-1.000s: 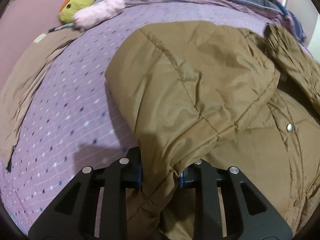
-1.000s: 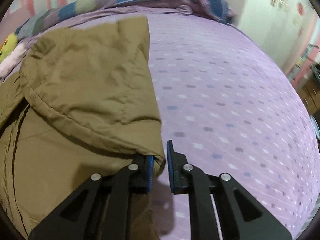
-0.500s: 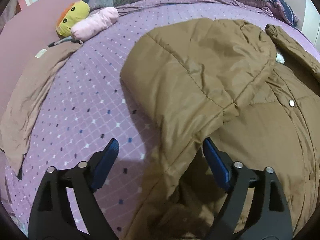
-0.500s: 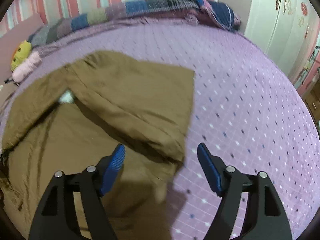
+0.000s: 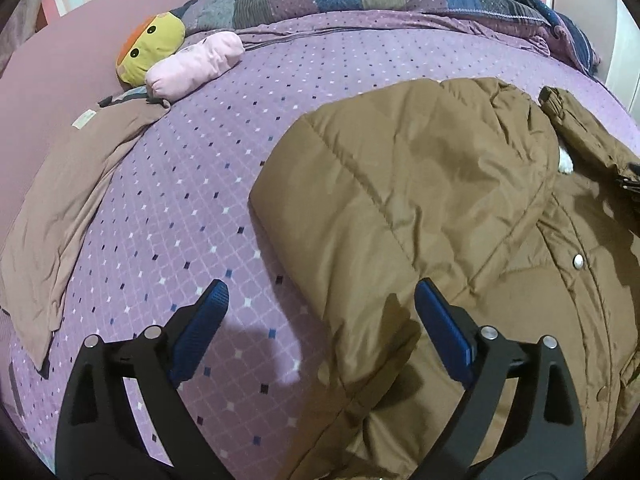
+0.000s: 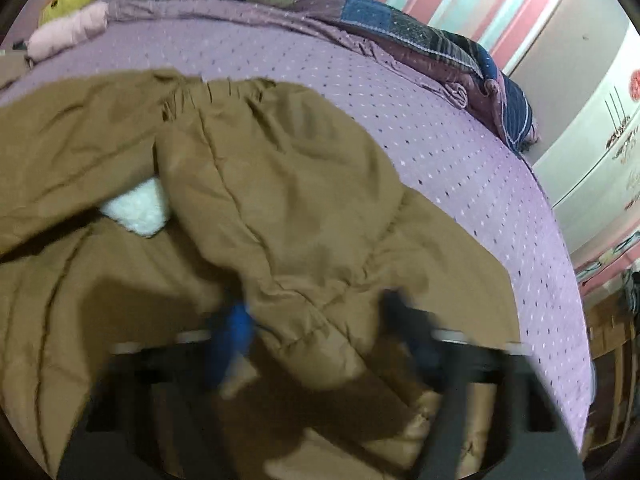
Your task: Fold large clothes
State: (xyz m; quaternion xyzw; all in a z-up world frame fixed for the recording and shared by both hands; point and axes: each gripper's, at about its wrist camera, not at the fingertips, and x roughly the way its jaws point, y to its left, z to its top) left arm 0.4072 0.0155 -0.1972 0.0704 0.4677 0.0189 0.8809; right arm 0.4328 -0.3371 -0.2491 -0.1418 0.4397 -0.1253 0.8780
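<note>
**Both sleeves laid in, next fold to set up**

The coat (image 5: 420, 208) lies on the bed (image 5: 192, 216), its near sleeve folded across the body. The left gripper (image 5: 320, 320) hangs over the coat's near edge. Its jaws have just been opening and now stand wide, with the sleeve's edge below the gap but untouched by either pad, so it holds nothing.

The right gripper (image 6: 316, 328) is badly blurred over the coat's other sleeve. Its jaws have just been closing. A ridge of brown fabric sits between them, yet whether the pads press on it I cannot tell. A patch of white lining (image 6: 136, 210) peeps out between the sleeves, just beyond that gripper.

Judging by the lay of things, the sleeves are in and the body still wants folding. To do it well, each gripper should take a firm pinch on the coat's near hem, through all the padded layers, and both should lift evenly so the sleeves stay put. This puffy cloth may spring back; press the fold flat. The toy (image 5: 148, 52) and the tan cloth (image 5: 68, 184), well left of the coat, are out of the way.
</note>
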